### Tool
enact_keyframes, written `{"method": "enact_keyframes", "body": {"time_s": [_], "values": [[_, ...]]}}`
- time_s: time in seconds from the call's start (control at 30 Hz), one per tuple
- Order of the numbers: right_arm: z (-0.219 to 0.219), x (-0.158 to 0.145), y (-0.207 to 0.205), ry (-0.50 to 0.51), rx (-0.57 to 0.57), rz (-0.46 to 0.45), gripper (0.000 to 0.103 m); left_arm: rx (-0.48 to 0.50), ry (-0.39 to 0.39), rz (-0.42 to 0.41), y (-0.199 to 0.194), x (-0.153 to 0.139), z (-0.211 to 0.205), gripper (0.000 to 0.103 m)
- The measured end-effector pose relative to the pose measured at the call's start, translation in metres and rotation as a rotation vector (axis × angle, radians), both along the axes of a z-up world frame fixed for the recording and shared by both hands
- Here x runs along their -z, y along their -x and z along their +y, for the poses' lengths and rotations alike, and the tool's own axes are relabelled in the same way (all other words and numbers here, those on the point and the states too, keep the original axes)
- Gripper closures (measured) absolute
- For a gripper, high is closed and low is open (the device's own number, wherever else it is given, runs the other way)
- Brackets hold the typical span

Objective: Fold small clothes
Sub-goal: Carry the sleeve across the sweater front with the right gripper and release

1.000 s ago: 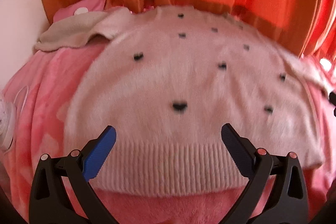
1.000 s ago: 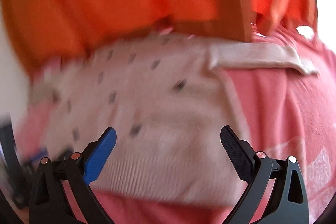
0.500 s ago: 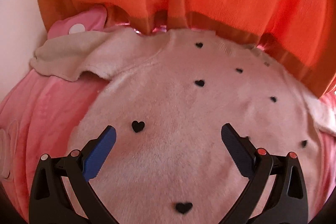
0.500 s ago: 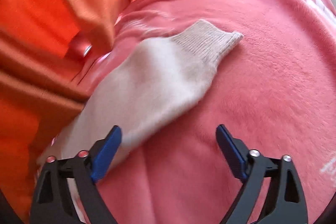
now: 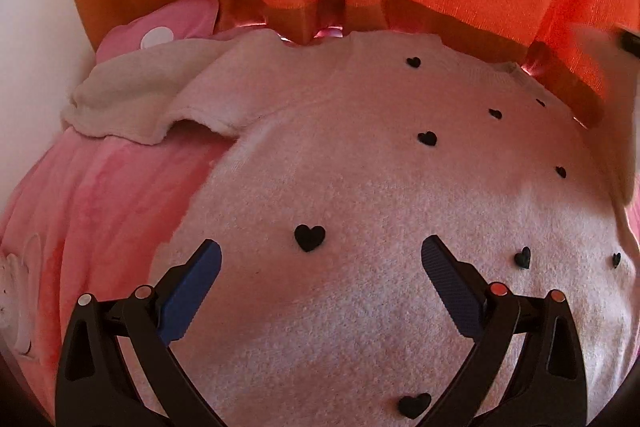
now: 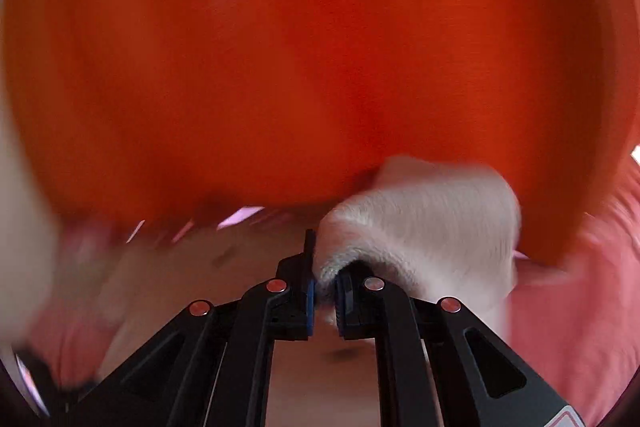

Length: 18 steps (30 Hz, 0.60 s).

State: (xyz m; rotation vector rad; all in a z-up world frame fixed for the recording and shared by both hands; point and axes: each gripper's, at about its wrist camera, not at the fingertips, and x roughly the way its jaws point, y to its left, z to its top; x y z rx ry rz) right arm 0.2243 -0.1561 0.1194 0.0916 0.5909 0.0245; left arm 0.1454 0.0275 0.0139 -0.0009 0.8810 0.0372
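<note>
The pink heart-dotted sweater (image 5: 360, 195) is spread flat on a pink blanket (image 5: 100, 195), its body lying directly ahead of and beneath the left gripper (image 5: 320, 267), whose blue-padded jaws are held wide apart over the knit with nothing caught between them. One sleeve (image 5: 136, 107) is seen stretched out ahead and to the left of that gripper, not yet turned in. The other sleeve's cuff (image 6: 420, 223) is clamped in the right gripper (image 6: 325, 295); its jaws have just been closing, and the ribbed edge is pinched between the pads, the cloth bunching up just ahead and to the right of the tips. An orange curtain (image 6: 320, 47) fills the view beyond, much blurred. The folding is judged to be at its very start: the garment has been laid out and one sleeve has been taken hold of, but no fold is seen completed. Both sleeves remain to be brought across the body, and the body itself is left to be doubled over.
</note>
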Motion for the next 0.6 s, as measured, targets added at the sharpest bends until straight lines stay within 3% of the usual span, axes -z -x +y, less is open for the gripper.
{"method": "enact_keyframes", "body": {"time_s": [0.1, 0.13, 0.2, 0.3, 0.33, 0.5, 0.6], "values": [[0.075, 0.053, -0.025, 0.09, -0.146, 0.161, 0.083, -0.009, 0.015, 0.016, -0.003, 0.003, 0.005, 0.005], [0.089, 0.069, -0.027, 0.114, -0.152, 0.217, 0.08, -0.009, 0.021, 0.023, -0.004, 0.005, 0.006, 0.005], [0.09, 0.082, -0.018, 0.119, -0.155, 0.237, 0.08, -0.012, 0.026, 0.033, -0.006, 0.007, 0.008, 0.005], [0.054, 0.075, 0.001, 0.048, -0.076, 0.228, 0.057, -0.012, 0.043, 0.032, -0.007, 0.005, 0.011, 0.005], [0.032, 0.071, 0.018, -0.008, -0.022, 0.218, 0.046, -0.012, 0.05, 0.03, -0.007, 0.004, 0.011, 0.005], [-0.063, 0.068, 0.067, -0.186, 0.217, 0.22, 0.042, -0.008, 0.097, 0.025, -0.01, 0.002, 0.014, 0.005], [-0.107, 0.071, 0.088, -0.299, 0.345, 0.235, 0.041, 0.031, 0.248, 0.012, -0.015, -0.003, 0.018, 0.005]]}}
